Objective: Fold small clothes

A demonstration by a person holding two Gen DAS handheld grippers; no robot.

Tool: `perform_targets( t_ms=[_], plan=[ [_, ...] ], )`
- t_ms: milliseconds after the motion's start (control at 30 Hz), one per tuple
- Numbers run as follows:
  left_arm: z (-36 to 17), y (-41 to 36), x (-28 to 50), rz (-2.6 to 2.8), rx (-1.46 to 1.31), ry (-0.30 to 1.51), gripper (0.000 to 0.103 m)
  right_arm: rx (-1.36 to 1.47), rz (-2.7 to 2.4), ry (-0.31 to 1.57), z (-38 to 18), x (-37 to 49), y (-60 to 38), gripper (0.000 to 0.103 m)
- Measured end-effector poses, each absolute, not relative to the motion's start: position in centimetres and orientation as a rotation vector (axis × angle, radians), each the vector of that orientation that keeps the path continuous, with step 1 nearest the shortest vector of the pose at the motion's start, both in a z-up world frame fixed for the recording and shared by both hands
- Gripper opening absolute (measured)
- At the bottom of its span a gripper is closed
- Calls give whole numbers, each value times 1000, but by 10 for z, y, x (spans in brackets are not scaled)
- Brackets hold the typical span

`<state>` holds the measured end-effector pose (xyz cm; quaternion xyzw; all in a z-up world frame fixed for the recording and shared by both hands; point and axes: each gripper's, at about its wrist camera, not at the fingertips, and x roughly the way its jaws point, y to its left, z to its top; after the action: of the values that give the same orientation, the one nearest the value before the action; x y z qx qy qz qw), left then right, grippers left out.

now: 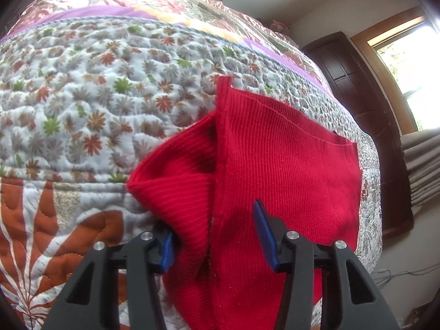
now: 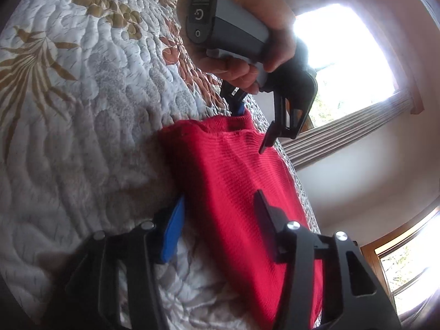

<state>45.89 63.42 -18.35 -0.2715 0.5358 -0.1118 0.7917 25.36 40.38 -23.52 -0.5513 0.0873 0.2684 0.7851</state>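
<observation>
A red ribbed garment (image 1: 288,159) lies on a quilted floral bedspread (image 1: 82,96), with one flap folded up at its left (image 1: 176,181). My left gripper (image 1: 216,236) is open and its blue pads (image 1: 264,231) straddle the garment's near edge; the left pad is partly tucked behind the flap. In the right wrist view the same garment (image 2: 233,181) runs away from me. My right gripper (image 2: 220,220) is open astride its near end. At the far end a hand (image 2: 247,68) holds the left gripper (image 2: 251,126), fingers spread over the cloth.
The bed's edge falls away at the right (image 1: 371,192). Beyond it stand a dark wooden door (image 1: 357,104), a bright window (image 1: 412,63) and grey curtains (image 1: 423,162). Thin cables (image 1: 407,272) lie on the floor.
</observation>
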Motion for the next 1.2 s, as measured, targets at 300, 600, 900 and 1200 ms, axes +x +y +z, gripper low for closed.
perform_targets(
  t_ms=[300,600,900,1200],
  plan=[
    [-174,635,461,-203,-579,1178,21,-1126,601,257,-214,279,454,8],
    [-125,621,460,-176,-570,1131,19,-882,656,274,-142,288,439,5],
    [-65,562,478,-161,-527,1085,18,-517,682,352,-59,329,359,5],
    [-26,477,505,-142,-422,1084,18,-268,654,394,-54,339,244,5]
  ],
)
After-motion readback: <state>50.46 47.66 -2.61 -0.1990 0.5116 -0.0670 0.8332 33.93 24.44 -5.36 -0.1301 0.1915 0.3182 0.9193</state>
